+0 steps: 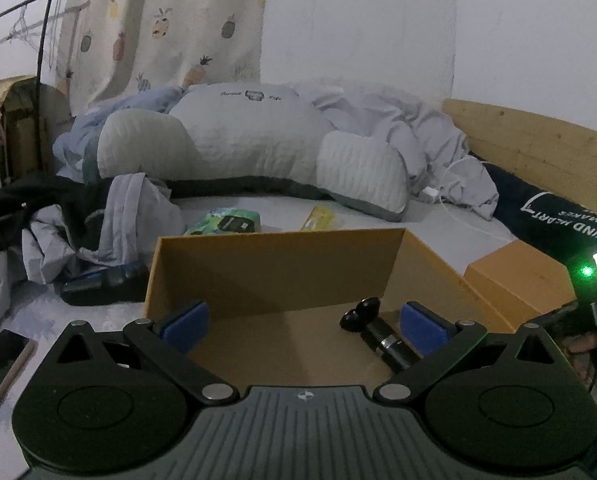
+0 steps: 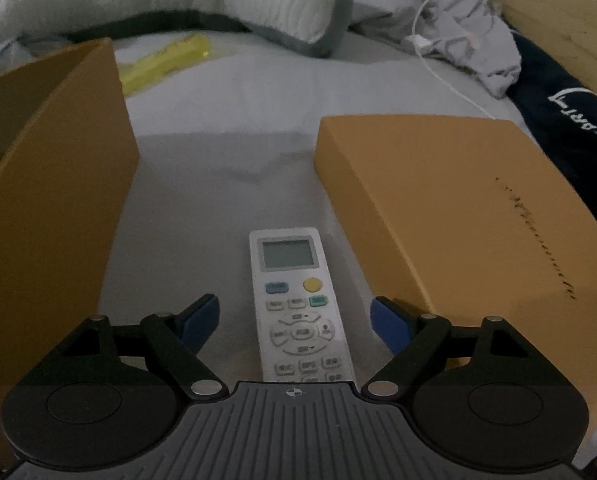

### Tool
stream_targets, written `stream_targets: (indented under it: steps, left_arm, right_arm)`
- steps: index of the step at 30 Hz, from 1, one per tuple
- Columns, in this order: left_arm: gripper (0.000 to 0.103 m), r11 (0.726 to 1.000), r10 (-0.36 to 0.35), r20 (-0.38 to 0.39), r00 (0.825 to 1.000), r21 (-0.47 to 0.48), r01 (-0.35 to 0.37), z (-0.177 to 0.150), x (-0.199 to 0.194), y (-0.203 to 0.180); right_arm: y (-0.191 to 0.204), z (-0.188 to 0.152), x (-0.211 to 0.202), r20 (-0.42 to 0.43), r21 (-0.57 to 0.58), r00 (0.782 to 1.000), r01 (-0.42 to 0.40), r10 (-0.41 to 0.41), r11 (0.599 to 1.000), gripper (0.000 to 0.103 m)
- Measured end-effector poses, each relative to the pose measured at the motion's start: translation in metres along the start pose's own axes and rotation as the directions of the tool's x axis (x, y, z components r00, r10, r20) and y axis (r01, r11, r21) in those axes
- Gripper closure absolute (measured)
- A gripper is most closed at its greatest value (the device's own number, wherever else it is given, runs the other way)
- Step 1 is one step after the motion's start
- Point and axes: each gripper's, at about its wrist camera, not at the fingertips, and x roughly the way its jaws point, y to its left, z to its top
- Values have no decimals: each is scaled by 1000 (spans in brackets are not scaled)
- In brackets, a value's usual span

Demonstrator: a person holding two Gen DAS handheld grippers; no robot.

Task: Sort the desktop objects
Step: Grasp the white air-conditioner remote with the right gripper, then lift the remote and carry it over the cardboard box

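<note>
My left gripper (image 1: 303, 322) is open over an open orange box (image 1: 274, 268). A black tool with a round knob (image 1: 378, 334) lies on the box floor, close to the right finger and free of both fingers. My right gripper (image 2: 296, 322) is open, low over the bed, with a white remote control (image 2: 298, 304) lying between its fingers, untouched. The same open box stands at the left of the right wrist view (image 2: 54, 200).
The orange box lid (image 2: 458, 208) lies right of the remote. A green packet (image 1: 228, 222), a yellow packet (image 1: 320, 218), a black device (image 1: 104, 284) and a phone (image 1: 0, 360) lie on the bed. Pillows, clothes and a white cable lie beyond.
</note>
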Motion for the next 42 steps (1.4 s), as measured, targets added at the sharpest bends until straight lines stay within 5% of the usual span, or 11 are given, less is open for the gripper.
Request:
stream_targets:
  steps: [2,8,15,28,42]
  left_arm:
    - [0,1000,2,-5,1000,-7,-2,0,0,2]
    - [0,1000,7,-16,1000,-16,-8,0,3,2]
    - [0,1000,13,-7,1000,-18,-14,2,1,2]
    - [0,1000,14,8,1000,-24,-13,5,-3,7]
    - [0,998,22,26,999,-54,-20,15,-14,16]
  right_arm:
    - [0,-1,6,-13,-6,1000,-4,4,1000,32]
    - [-6,-4,9,-8,18,999,-35,35,999,36]
    - [-3,-13,3,3,40,1000,-23,23,999,52]
    - [4,-22,-26,25,83,1000,0,-2,997,53]
    - [10,5,-118,199,86,980,-44,26,995,53]
